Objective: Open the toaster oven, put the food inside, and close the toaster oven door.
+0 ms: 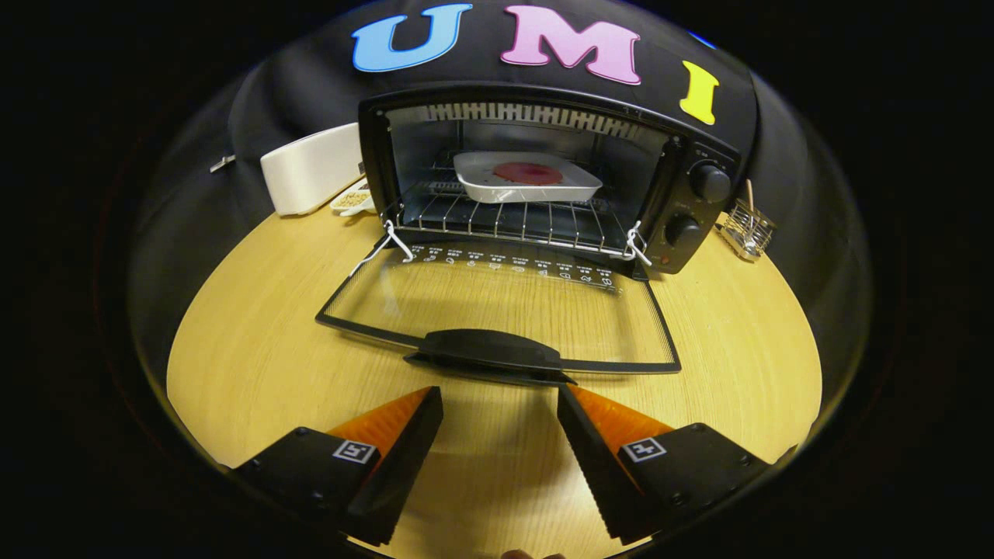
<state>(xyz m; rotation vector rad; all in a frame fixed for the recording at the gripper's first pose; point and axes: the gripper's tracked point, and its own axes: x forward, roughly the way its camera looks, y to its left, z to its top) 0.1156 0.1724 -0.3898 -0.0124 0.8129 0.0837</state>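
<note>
Claw (499, 404) spread empty, one toaster oven (543, 178) open, one tray (526, 177) inside.

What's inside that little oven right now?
Inside the toaster oven, a white tray sits on the wire rack, holding a flat red piece of food. What lies under the tray is hidden. The door lies fully open, and the open gripper is just short of its handle.
</note>
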